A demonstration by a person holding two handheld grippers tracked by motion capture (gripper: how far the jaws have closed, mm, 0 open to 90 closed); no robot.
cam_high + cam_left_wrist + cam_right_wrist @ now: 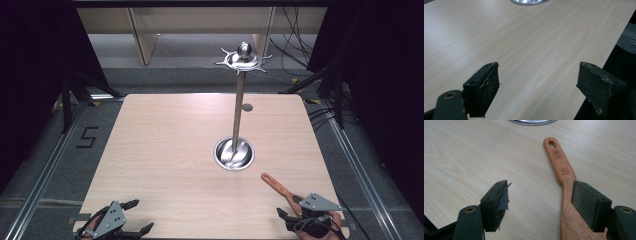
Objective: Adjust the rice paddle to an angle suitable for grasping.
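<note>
at the table's near right corner, the right gripper hangs wide open over the flat orange-brown wooden spatula, not yet gripped, lifting and hanging on the tall steel utensil stand all left.

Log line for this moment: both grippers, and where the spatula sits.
left gripper: open, nothing between jaws | right gripper: open, one jaw over wooden spatula | spatula: flat on table, handle toward metal stand

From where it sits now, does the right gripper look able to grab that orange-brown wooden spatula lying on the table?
Probably yes. The right gripper is open and already at the orange-brown wooden spatula, one jaw over its wide end. Nothing lies between them on the pale wooden table; a small sideways shift should bracket it.
</note>
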